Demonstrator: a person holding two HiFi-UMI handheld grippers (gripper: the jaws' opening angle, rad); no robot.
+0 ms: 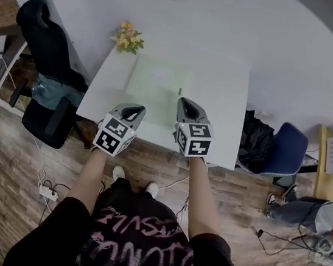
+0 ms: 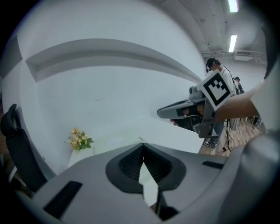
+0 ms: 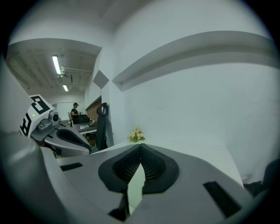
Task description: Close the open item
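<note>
A pale green flat item (image 1: 158, 82) lies spread on the white table (image 1: 219, 106), with a small dark object (image 1: 180, 91) at its right edge. Both grippers hover above the table's front edge, and neither touches the item. My left gripper (image 1: 137, 110) is shut and holds nothing; its jaw tips meet in the left gripper view (image 2: 143, 145). Just right of it, my right gripper (image 1: 184, 101) is also shut and empty, with its tips together in the right gripper view (image 3: 141, 145). Each gripper shows in the other's view: the right gripper (image 2: 161, 113) and the left gripper (image 3: 85, 150).
A small bunch of yellow flowers (image 1: 128, 36) stands at the table's far left corner. A black office chair (image 1: 49, 51) is left of the table. To the right are a blue chair with a black bag (image 1: 272, 147) and a seated person (image 1: 309, 212). A power strip (image 1: 47, 192) lies on the wooden floor.
</note>
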